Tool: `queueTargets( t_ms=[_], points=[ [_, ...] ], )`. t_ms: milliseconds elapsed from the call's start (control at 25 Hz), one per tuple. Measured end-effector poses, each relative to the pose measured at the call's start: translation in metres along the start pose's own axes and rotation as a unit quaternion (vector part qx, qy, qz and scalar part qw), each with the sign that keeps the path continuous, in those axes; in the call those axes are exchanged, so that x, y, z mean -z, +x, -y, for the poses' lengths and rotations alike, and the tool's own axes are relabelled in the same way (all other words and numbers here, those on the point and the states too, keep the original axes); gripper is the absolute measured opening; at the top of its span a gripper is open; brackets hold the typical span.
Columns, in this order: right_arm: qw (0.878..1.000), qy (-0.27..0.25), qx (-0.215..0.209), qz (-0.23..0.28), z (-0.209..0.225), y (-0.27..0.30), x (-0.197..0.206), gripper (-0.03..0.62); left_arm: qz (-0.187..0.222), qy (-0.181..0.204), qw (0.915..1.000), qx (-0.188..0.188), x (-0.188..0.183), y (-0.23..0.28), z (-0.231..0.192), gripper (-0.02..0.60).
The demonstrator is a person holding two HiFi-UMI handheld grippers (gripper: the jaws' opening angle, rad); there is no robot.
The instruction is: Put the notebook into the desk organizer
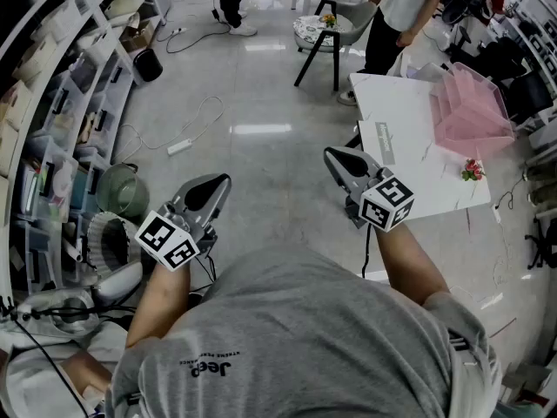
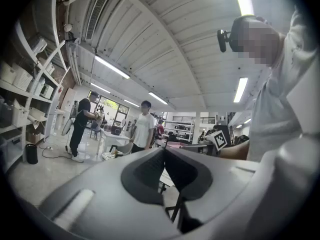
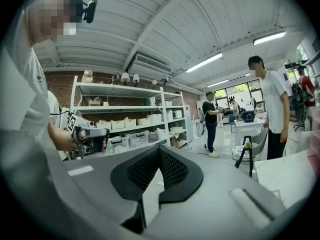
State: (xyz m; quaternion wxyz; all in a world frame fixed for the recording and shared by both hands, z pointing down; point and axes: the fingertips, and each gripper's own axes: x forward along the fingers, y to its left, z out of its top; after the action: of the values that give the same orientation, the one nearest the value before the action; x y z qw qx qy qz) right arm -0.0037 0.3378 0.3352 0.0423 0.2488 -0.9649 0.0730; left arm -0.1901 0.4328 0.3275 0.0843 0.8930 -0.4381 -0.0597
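In the head view a white table (image 1: pixel 418 181) stands at the right. On it are a pink translucent desk organizer (image 1: pixel 470 107) and, nearer its left edge, a flat pale notebook (image 1: pixel 379 143). My right gripper (image 1: pixel 336 156) hangs in the air just left of the table, short of the notebook, its jaws shut on nothing. My left gripper (image 1: pixel 218 185) is over the floor well left of the table, also shut and empty. In the left gripper view the dark pads (image 2: pixel 150 169) meet at the tip. The right gripper view shows its pads (image 3: pixel 172 170) closed together too.
Shelving (image 1: pixel 52 103) full of boxes runs along the left. A black-legged stool (image 1: pixel 320 35) and standing people (image 1: pixel 396 16) are beyond the table. A cable and power strip (image 1: pixel 180 146) lie on the floor. A small red flower decoration (image 1: pixel 473 171) sits on the table's near corner.
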Motion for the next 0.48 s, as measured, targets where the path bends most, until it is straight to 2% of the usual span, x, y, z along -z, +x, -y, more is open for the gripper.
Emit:
queueTargets(
  t_ms=[480],
  points=[
    [1.0,-0.006,0.008,-0.002,-0.0085,-0.006,0.0091,0.002,-0.004,-0.002,0.9999,0.016,0.004,0.0004,0.0068,0.06]
  ],
)
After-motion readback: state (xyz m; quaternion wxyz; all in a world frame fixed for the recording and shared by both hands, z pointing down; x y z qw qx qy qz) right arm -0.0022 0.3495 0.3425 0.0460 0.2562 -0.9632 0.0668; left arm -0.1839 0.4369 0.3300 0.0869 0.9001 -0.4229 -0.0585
